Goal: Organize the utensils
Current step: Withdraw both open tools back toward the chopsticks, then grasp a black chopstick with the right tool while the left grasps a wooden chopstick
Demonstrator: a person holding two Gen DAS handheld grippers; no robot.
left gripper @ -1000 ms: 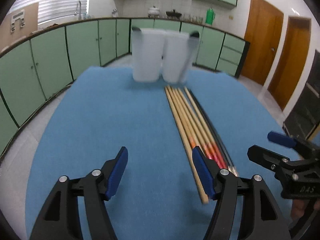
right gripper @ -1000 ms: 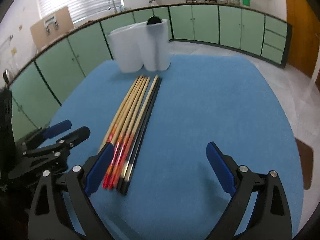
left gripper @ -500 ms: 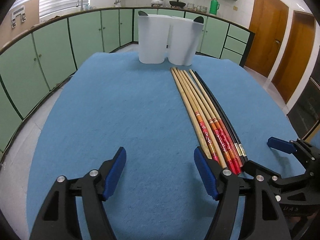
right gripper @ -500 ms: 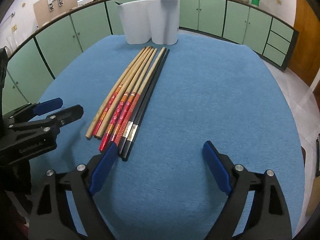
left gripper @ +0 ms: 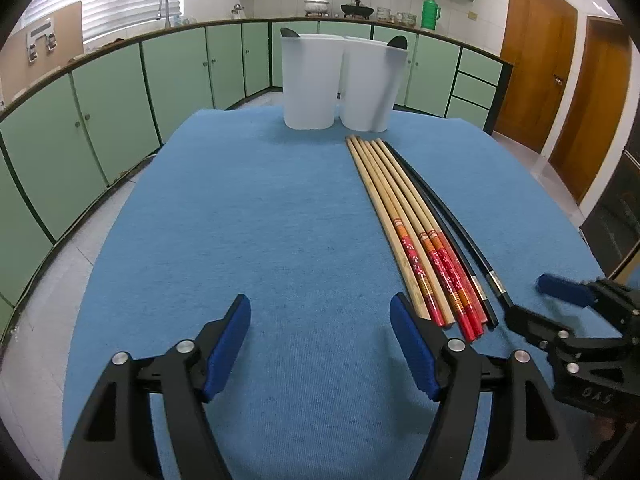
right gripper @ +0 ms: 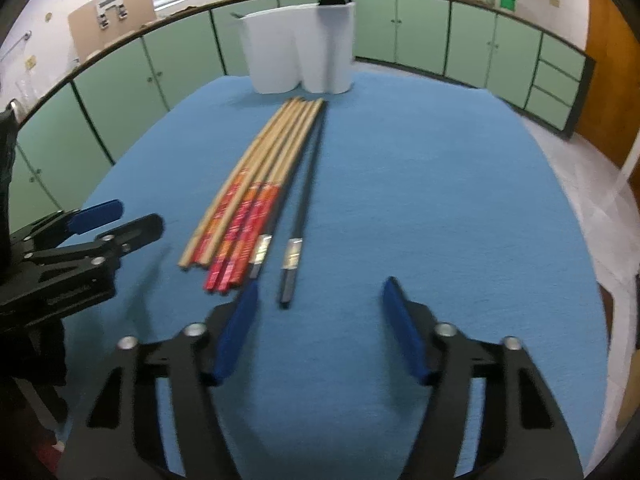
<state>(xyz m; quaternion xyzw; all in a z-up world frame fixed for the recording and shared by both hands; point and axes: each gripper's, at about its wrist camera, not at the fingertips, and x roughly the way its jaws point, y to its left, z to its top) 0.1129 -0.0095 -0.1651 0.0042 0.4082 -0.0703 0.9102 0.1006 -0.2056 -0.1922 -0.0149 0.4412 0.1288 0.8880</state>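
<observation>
Left wrist view: the left gripper [left gripper: 320, 344] hovers low over the blue mat [left gripper: 260, 220] with its jaws wide apart and nothing between them. The chopsticks [left gripper: 416, 232] lie in a tight row just to its right, tips toward the two white holders [left gripper: 340, 84] at the far edge. Five are bamboo with red printed ends; two are black. The outer black stick [left gripper: 452, 220] is splayed a little from the rest at the near end. The right gripper [left gripper: 532, 304] sits beside those near ends. On its black body there is raised lettering, too small and blurred to read with confidence.

Right wrist view: the right gripper [right gripper: 320, 328] is spread wide and holds nothing. The separated black stick [right gripper: 304, 196] ends just ahead of its left finger [right gripper: 236, 332], inside the gap. The likely step is picking up that stick. To do it well, I would move forward so both pads straddle the handle near the silver band [right gripper: 293, 258], close squarely across it, and lift level so the neighbours stay put. The band carries a mark, unreadable here. The left gripper [right gripper: 116, 220] waits at the left, well apart from the holders [right gripper: 300, 52]
</observation>
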